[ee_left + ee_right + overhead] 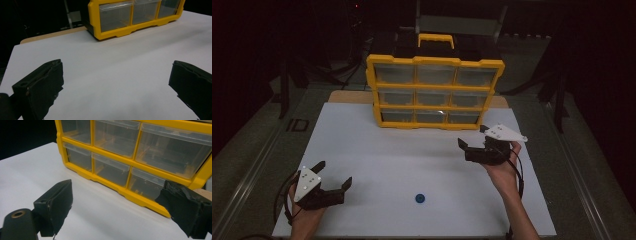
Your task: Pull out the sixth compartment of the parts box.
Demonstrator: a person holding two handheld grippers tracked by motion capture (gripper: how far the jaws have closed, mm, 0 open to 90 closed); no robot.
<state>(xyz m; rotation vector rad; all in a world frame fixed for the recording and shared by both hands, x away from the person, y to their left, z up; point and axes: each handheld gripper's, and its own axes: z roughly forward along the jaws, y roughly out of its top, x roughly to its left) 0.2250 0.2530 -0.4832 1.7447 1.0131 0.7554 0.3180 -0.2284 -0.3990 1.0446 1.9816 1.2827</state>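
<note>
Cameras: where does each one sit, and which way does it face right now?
High view: above the person's side, looking forward and down on the white table, both hands, left gripper and right gripper.
Left gripper view: looks along its open jaws toward the yellow drawer cabinet.
Right gripper view: faces the cabinet's clear drawers closely, between open jaws.
All three share the cabinet.

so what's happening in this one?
A person holds a two-jaw gripper in each hand over a white table. Both are open and empty. The right gripper is raised and points at the yellow drawer organizer standing at the back, whose clear drawers look shut. The left gripper sits low near the front left. A small blue round piece lies untouched on the table between the hands.
</note>
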